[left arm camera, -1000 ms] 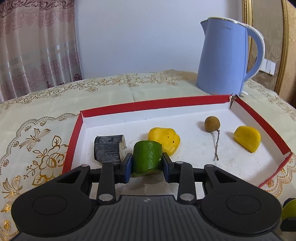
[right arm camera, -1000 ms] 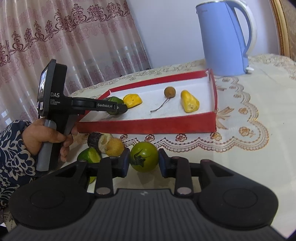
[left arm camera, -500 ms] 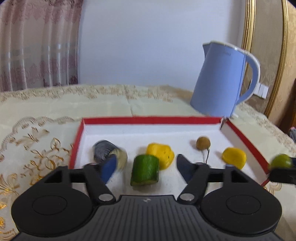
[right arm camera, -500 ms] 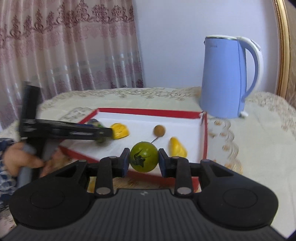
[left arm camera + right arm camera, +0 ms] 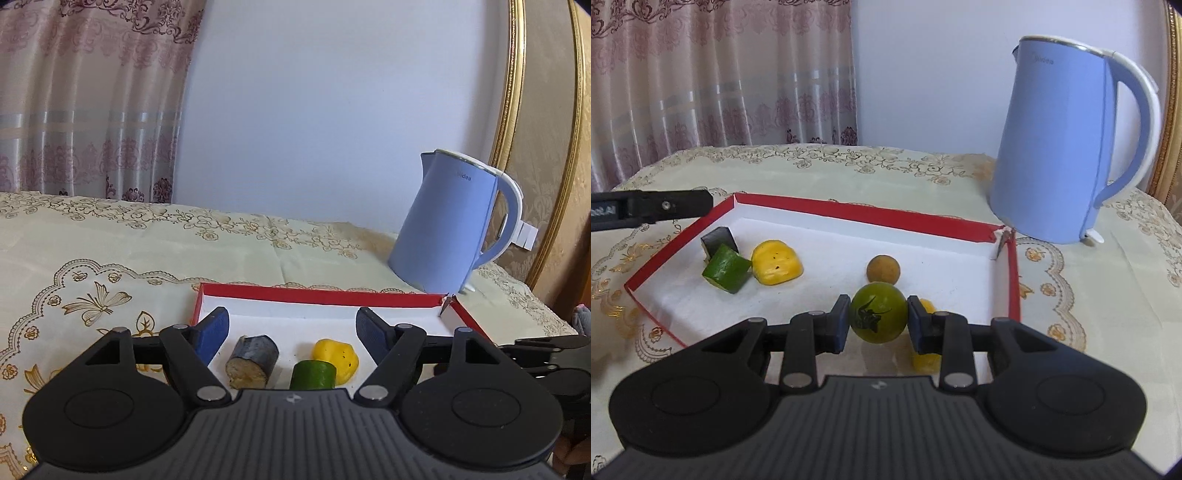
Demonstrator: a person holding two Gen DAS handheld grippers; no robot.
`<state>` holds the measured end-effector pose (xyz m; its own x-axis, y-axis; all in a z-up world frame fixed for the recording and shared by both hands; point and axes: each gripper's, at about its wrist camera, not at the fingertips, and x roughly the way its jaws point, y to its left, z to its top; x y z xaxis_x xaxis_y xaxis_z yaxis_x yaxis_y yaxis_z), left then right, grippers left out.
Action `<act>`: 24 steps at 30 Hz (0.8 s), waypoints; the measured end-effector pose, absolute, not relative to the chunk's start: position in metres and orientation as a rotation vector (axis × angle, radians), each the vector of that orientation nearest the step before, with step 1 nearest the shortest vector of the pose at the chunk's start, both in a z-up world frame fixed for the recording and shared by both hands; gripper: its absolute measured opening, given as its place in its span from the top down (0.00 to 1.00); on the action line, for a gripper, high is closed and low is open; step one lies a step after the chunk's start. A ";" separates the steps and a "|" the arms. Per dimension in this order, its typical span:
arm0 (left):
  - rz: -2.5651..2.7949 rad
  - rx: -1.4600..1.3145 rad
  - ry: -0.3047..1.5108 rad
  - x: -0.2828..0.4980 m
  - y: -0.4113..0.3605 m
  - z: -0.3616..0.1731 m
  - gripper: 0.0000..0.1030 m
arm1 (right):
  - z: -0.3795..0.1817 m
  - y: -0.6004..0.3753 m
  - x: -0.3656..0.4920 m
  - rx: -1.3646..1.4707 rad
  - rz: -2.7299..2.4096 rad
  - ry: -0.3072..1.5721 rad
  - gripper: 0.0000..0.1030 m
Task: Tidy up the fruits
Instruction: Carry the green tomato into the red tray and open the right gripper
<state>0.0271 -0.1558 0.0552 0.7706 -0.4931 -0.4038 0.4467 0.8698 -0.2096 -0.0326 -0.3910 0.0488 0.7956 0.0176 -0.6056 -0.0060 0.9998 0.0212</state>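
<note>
A red-rimmed white tray (image 5: pixel 871 216) (image 5: pixel 317 295) lies on the tablecloth. In it are a dark cut piece (image 5: pixel 718 240) (image 5: pixel 253 358), a green cucumber chunk (image 5: pixel 727 268) (image 5: pixel 313 373), a yellow piece (image 5: pixel 776 261) (image 5: pixel 338 356), a brown longan (image 5: pixel 882 268) and another yellow piece (image 5: pixel 926 361), partly hidden by my right fingers. My right gripper (image 5: pixel 878 316) is shut on a green tomato (image 5: pixel 879 312), held over the tray's near right part. My left gripper (image 5: pixel 291 330) is open and empty, raised above the tray's left end; it also shows in the right wrist view (image 5: pixel 652 206).
A blue electric kettle (image 5: pixel 1067 140) (image 5: pixel 448 229) stands behind the tray's far right corner. The cream embroidered tablecloth (image 5: pixel 110 258) covers the table. Curtains hang behind on the left, a gold-framed panel on the right.
My left gripper opened, let go of the green cucumber chunk in the tray and drew back upward. My right gripper carried the green tomato from the table over the tray.
</note>
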 end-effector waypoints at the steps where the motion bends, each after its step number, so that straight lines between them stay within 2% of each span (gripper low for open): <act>1: -0.511 -0.103 0.467 0.027 -0.156 0.055 0.27 | 0.048 -0.390 -0.030 0.010 0.014 0.654 0.71; 24: -0.519 -0.106 0.490 0.029 -0.156 0.052 0.26 | 0.032 -0.368 0.001 -0.151 -0.001 0.714 0.72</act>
